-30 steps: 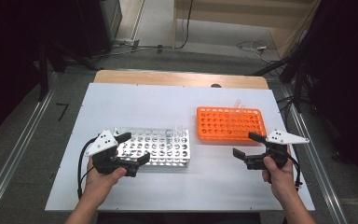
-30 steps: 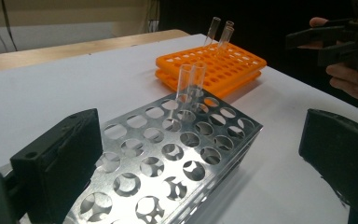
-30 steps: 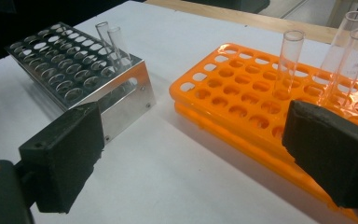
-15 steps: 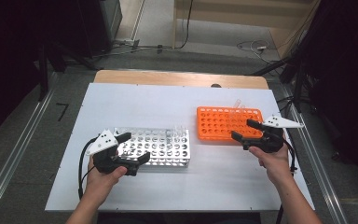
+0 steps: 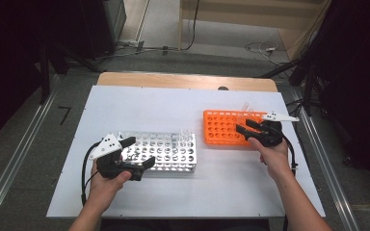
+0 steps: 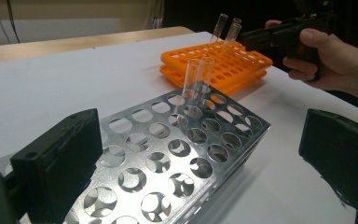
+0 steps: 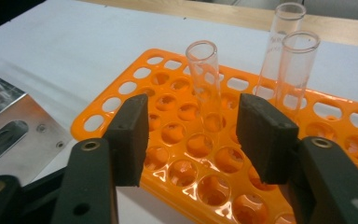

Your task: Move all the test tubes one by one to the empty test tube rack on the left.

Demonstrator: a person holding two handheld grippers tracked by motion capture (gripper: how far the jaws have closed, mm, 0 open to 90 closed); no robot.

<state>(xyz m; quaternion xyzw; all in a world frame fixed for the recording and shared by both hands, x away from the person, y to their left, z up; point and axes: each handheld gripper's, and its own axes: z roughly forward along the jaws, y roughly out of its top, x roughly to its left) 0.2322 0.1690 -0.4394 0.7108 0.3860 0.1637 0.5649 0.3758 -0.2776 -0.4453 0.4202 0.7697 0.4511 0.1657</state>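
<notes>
Now the person's right hand (image 5: pixel 272 154) reaches forward from the bottom edge of the high view, forearm angled inward, holding the right tool (image 5: pixel 244 129) level over the near right part of the bright orange plastic tube rack (image 5: pixel 217 130), which lies on the right half of the white desk (image 5: pixel 149 106). The left hand (image 5: pixel 107 182) grips the left tool (image 5: pixel 142 153) at the near left corner of the shiny perforated metal tube rack (image 5: pixel 173 153), on the left half of the desk. From above, the glass tubes are faint; the right gripper view shows them plainly: a clear glass test tube (image 7: pixel 206 79) stands upright in a hole of the orange rack, and two more clear tubes (image 7: pixel 291 60) stand farther back to the right. That tube sits between the two black pads of the right tool, slightly beyond their tips, with a gap on each side, so the pads do not press on it; the jaws have just been closing and stand at a middling width. The left gripper view shows the left tool spread wide around the near end of the metal rack, without touching it as far as I can tell, a pair of clear tubes (image 6: pixel 198 77) standing in that rack, and the right hand with its tool at the orange rack beyond.
</notes>
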